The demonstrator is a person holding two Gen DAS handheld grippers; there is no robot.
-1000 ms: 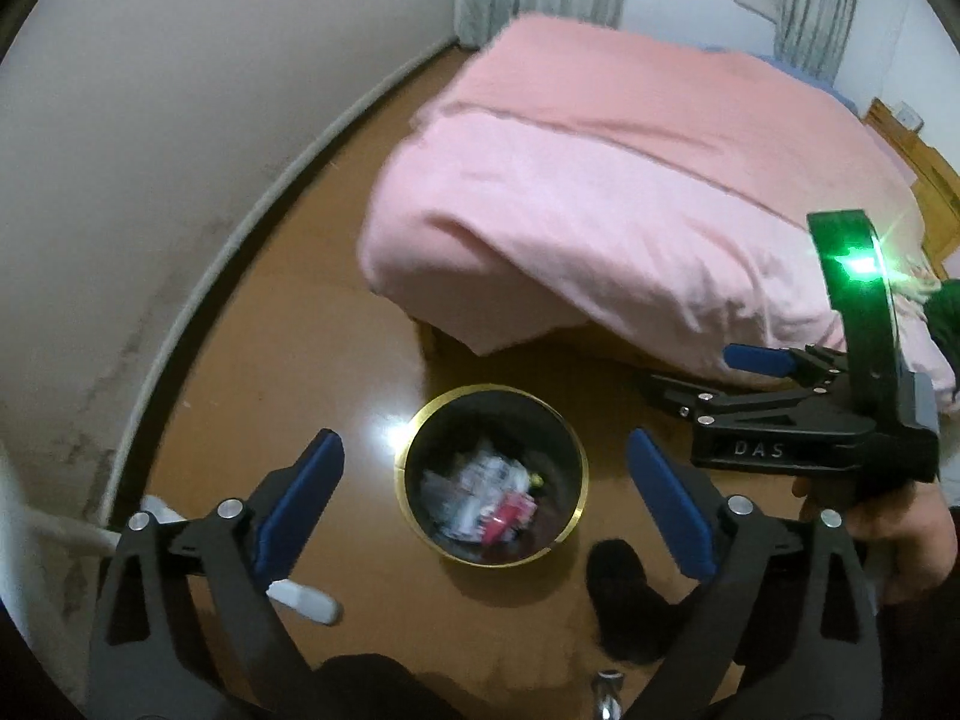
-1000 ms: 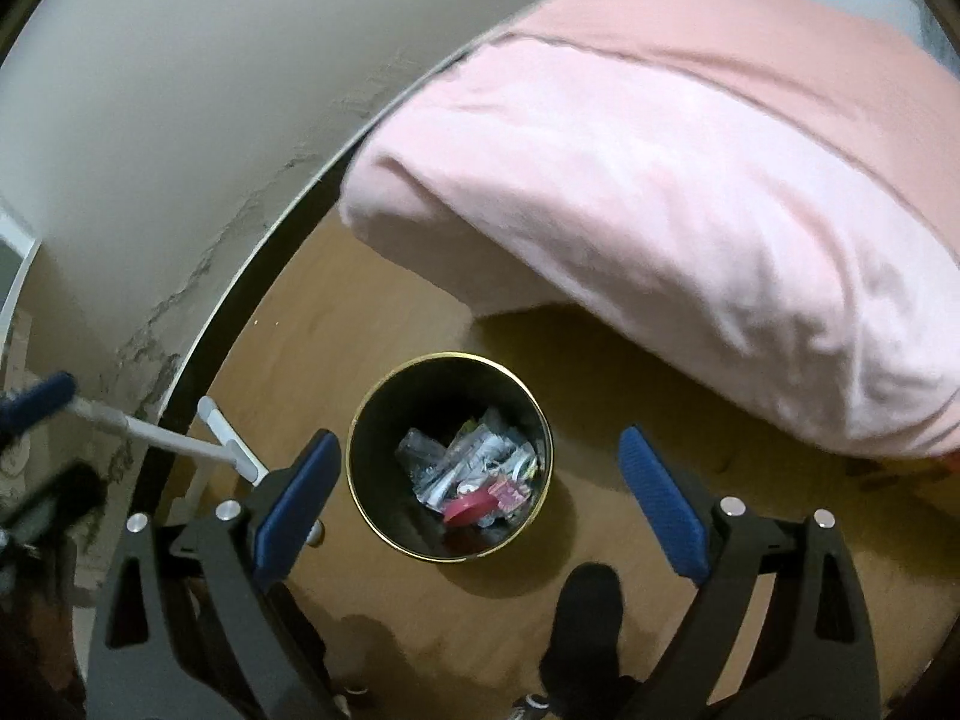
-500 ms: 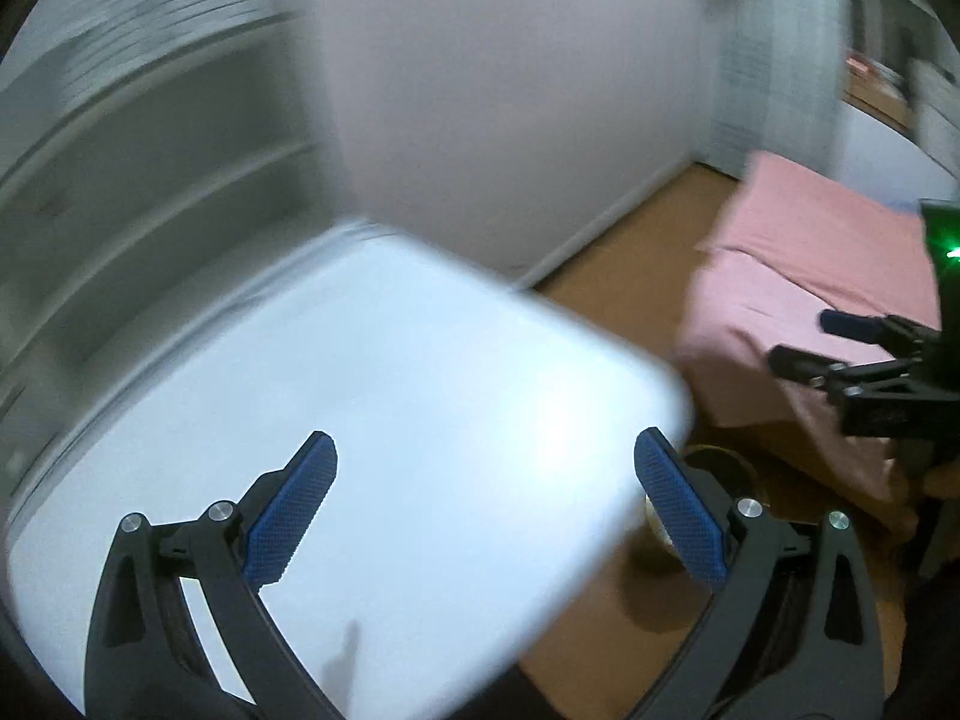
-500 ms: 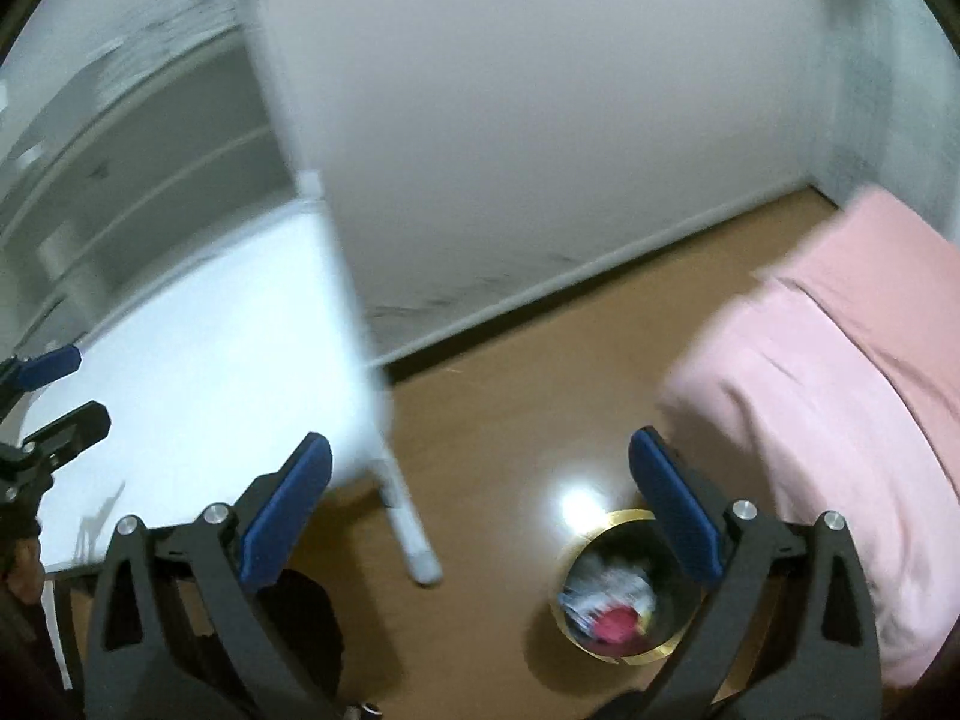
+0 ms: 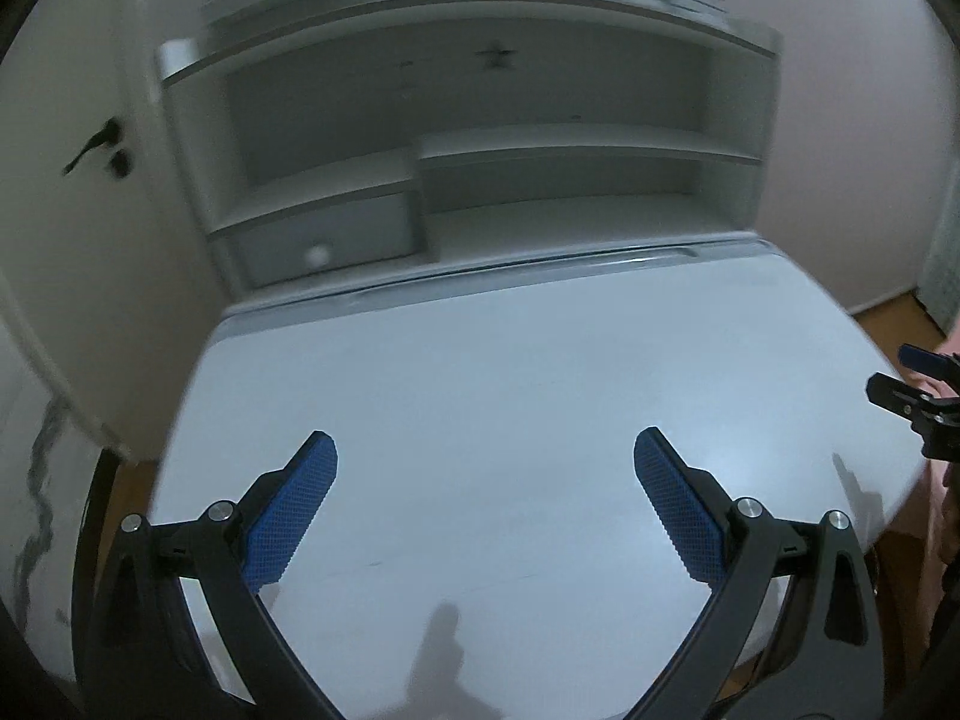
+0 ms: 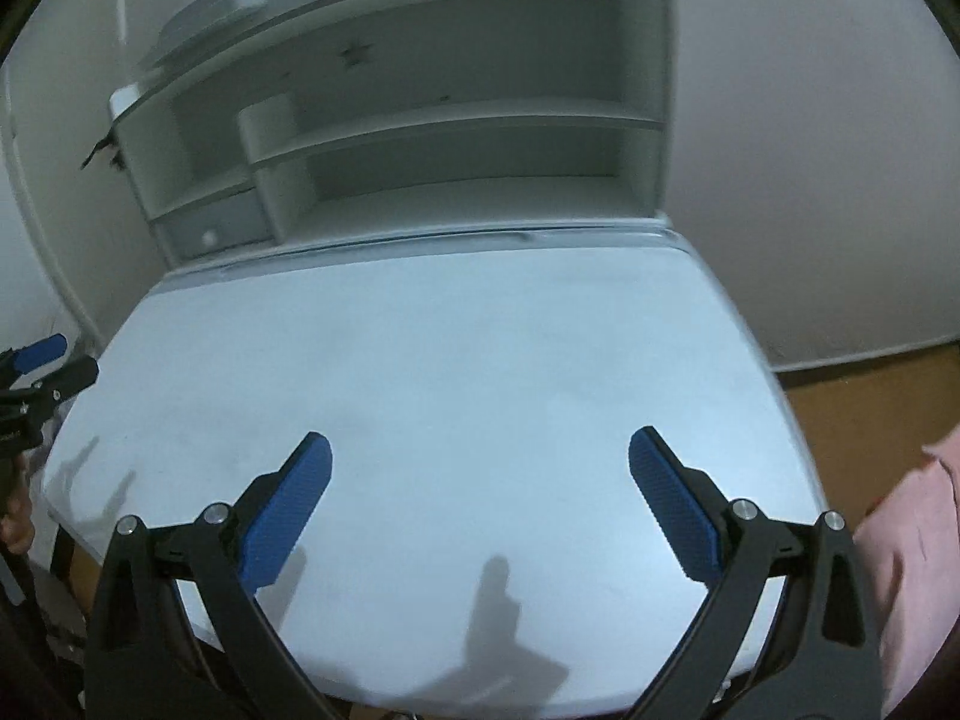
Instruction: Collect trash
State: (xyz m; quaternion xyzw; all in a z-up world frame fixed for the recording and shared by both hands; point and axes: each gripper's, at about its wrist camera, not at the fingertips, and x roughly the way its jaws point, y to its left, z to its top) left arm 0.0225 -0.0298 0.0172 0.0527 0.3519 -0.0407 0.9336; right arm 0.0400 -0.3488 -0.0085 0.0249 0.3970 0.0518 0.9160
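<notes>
Trash: none on the table (image 5: pixel 510 396), none in view; both grippers, left (image 5: pixel 486 504) and right (image 6: pixel 480 498), hover fingers wide apart and empty, shelves (image 5: pixel 540 144) at twelve o'clock, apparently scanning.

Both grippers, L (image 5: pixel 485 501) & R (image 6: pixel 480 498): fingers wide (nothing held).

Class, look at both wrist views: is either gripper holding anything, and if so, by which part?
Nothing is held. The left gripper and the right gripper both stand open over the white desk, with nothing between their fingers.
</notes>
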